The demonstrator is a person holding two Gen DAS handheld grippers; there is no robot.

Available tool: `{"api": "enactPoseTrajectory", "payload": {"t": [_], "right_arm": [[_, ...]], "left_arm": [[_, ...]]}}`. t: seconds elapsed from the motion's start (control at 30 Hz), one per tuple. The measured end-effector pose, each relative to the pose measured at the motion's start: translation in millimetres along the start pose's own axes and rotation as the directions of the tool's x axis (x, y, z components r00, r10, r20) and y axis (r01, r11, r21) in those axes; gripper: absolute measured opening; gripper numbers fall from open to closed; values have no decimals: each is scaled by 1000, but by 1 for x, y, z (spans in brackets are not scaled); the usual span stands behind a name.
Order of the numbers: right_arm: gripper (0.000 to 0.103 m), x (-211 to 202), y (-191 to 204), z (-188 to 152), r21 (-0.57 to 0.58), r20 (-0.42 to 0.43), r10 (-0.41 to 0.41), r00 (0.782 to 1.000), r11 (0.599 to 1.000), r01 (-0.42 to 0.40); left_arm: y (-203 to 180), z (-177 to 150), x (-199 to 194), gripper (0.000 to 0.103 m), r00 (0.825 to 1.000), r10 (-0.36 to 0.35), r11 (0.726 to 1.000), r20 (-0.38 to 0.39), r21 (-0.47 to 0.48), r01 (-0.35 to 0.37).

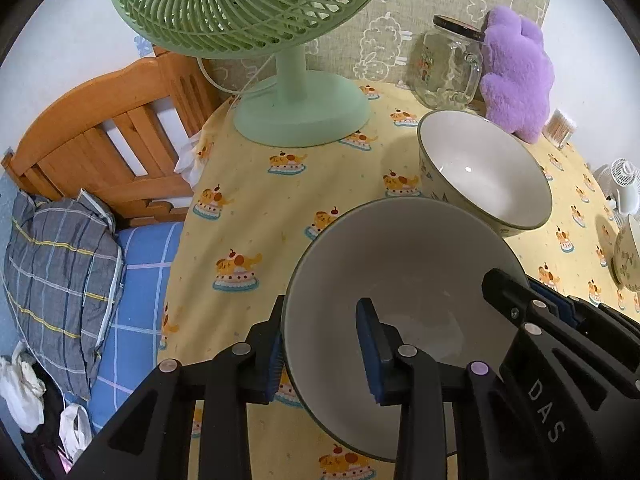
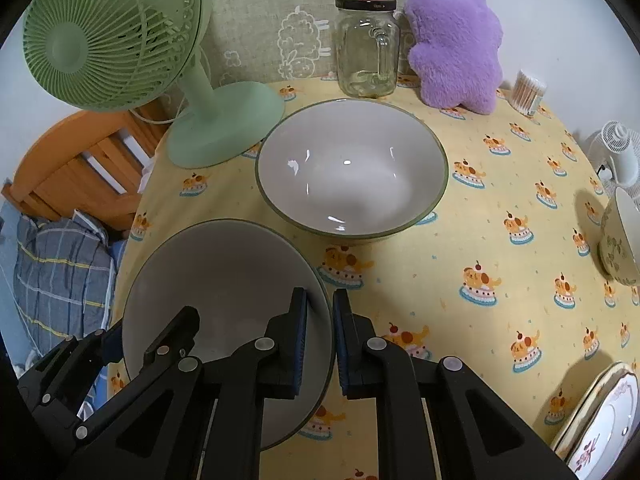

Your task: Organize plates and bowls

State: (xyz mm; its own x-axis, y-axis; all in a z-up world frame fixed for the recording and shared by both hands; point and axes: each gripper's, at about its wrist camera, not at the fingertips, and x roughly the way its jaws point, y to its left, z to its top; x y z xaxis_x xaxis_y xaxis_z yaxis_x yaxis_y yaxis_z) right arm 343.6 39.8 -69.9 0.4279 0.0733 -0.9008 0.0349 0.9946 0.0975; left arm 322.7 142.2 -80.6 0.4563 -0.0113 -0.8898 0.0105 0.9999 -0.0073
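A grey bowl with a green rim is held near the table's front left by both grippers. My left gripper is shut on its left rim, one finger inside and one outside. My right gripper is shut on its right rim the same way; it shows in the left wrist view. A second, similar bowl stands just behind it on the yellow tablecloth. A small patterned bowl stands at the right edge. A decorated plate lies at the front right.
A green fan stands at the back left. A glass jar mug, a purple plush, a cotton-swab box and a small white fan line the back and right. A bed lies left of the table.
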Motion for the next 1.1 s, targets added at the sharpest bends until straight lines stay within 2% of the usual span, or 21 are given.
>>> {"api": "enactPoseTrajectory", "payload": {"t": [0.33,0.7,0.93,1.1], "right_arm": [[16,-18,-6,-19,-1,-21,-24,999,1000,24],[16,-59,-21,-44,20,0,-48,999,999,48],[16,-102,-39,-72,48,37,-69,997,997,67],[16,-117,-52,-95,80,37,-79,996,994,76]], "left_arm": [[-9,-19,-17,32,1000,-11,1000,-26,12,11],[-27,-43,-56,32,999,-38,999,2,38,38],[-42,-66,-89,32,998,-58,996,32,63,56],[-55,-87,-101,32,997,-69,993,27,95,67]]}}
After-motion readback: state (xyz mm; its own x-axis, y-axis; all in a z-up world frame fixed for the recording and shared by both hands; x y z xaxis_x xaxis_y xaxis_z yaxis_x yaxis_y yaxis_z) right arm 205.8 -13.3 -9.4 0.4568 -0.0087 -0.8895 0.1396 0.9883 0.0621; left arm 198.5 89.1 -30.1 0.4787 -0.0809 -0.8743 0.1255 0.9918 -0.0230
